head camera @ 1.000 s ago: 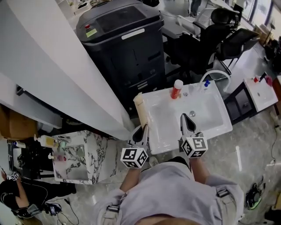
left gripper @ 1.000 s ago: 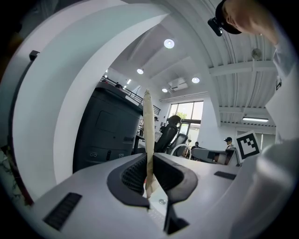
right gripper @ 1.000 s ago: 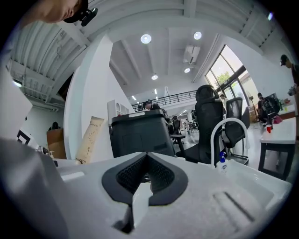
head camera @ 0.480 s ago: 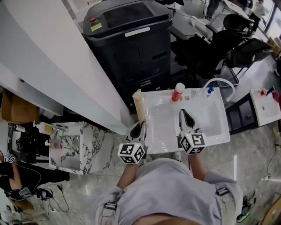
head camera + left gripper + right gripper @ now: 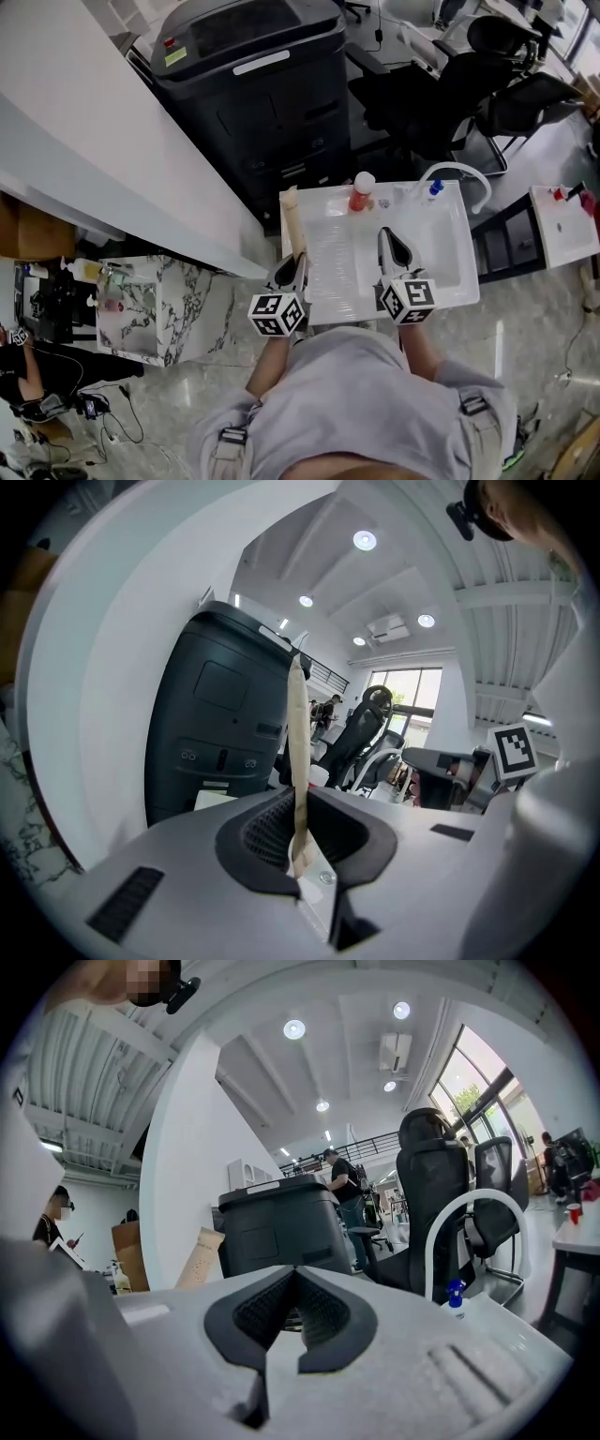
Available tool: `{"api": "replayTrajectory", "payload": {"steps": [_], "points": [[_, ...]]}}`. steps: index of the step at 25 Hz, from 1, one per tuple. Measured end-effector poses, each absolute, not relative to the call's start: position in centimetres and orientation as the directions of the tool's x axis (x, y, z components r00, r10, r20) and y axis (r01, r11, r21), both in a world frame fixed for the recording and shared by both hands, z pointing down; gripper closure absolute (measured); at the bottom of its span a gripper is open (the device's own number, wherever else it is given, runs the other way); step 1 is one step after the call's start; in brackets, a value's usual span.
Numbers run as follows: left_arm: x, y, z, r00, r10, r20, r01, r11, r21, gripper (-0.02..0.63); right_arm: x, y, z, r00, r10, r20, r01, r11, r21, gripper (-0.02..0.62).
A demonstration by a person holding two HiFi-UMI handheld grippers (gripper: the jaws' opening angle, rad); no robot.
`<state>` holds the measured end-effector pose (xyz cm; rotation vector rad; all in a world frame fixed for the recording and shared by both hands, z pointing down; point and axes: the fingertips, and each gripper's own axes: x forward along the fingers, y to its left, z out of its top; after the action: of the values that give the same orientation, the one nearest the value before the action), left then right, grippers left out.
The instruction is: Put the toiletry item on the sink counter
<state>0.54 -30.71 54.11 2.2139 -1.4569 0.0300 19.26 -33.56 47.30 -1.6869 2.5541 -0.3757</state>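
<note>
The toiletry item is a tall beige tube (image 5: 293,221), held upright over the left rim of the white sink counter (image 5: 323,302). My left gripper (image 5: 299,259) is shut on the tube's lower end; in the left gripper view the tube (image 5: 297,742) rises from between the pads of that left gripper (image 5: 300,841). My right gripper (image 5: 386,235) hovers over the basin, shut with nothing in it; in its own view the right gripper (image 5: 294,1283) has its pads together, and the tube (image 5: 199,1257) shows at the left.
A red bottle with a white cap (image 5: 360,192), a small blue-topped item (image 5: 433,187) and a white arched faucet (image 5: 461,176) stand along the sink's far edge. A big black machine (image 5: 253,84) is behind, a marble-patterned cabinet (image 5: 159,309) to the left, office chairs (image 5: 469,94) at the back right.
The head view has shifted, so the sink sits a little higher and further left. Both grippers keep the same stance over the sink; the tube stays in the left one.
</note>
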Motion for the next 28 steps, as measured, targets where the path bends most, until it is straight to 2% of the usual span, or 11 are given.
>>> {"api": "replayTrajectory", "payload": {"steps": [28], "points": [[1.8, -30.4, 66.1, 0.394, -0.747, 0.536, -0.897, -0.184, 0.402, 0.574, 21.4, -34.2, 48.0, -0.407, -0.909, 0.084, -0.891, 0.375, -0.257, 0.591]]}}
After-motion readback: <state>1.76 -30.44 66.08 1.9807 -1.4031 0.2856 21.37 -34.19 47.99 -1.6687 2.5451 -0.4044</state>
